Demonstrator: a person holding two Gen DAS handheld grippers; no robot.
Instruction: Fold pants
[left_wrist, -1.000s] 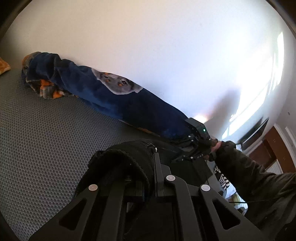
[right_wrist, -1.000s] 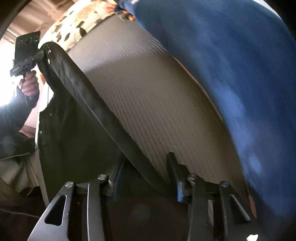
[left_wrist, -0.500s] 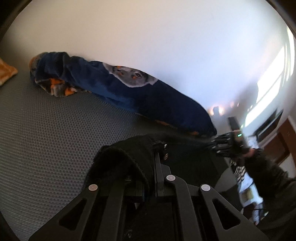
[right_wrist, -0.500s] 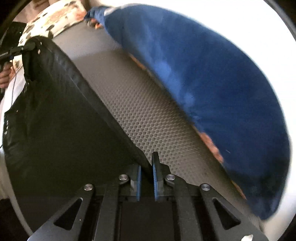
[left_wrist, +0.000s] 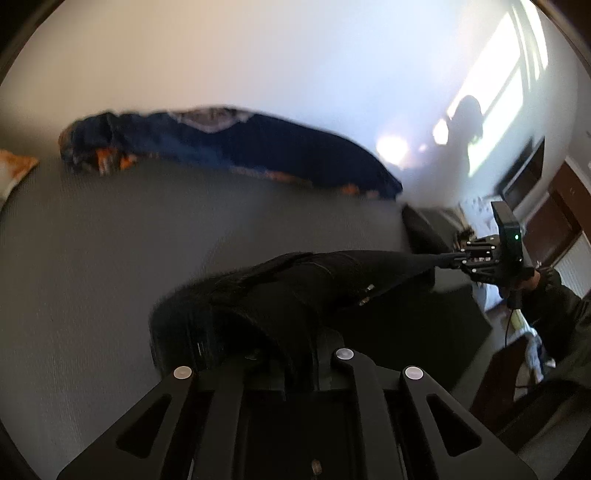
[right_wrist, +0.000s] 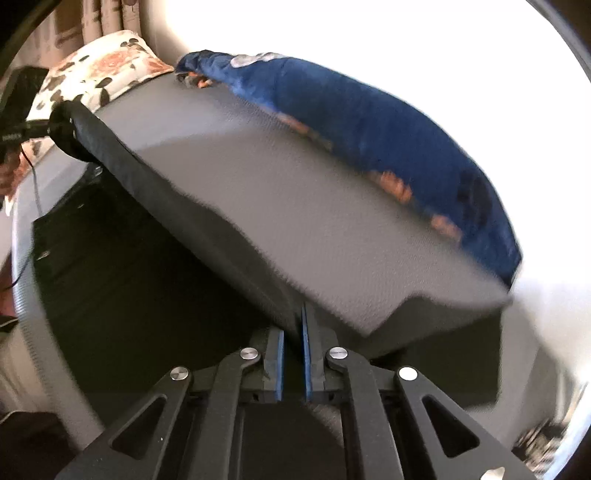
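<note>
Black pants (left_wrist: 295, 284) hang stretched between my two grippers above a grey bed. My left gripper (left_wrist: 291, 354) is shut on a bunched end of the waistband. In the left wrist view my right gripper (left_wrist: 454, 260) is off to the right, clamped on the other end of the taut edge. In the right wrist view my right gripper (right_wrist: 293, 325) is shut on the pants' edge (right_wrist: 155, 177), which runs up-left to the left gripper (right_wrist: 37, 127); the rest of the cloth (right_wrist: 122, 280) hangs below.
A grey honeycomb-textured bed cover (left_wrist: 92, 266) lies under the pants. A rolled blue blanket with orange patches (left_wrist: 240, 147) lies along the white wall. A floral pillow (right_wrist: 99, 70) sits at the bed's head. The bed's corner (right_wrist: 461, 306) drops off at right.
Both grippers have moved apart and back from the wall, pulling the waistband taut. The right gripper's jaws, open wide one second ago, have clamped on the edge. Both views are motion-blurred.
</note>
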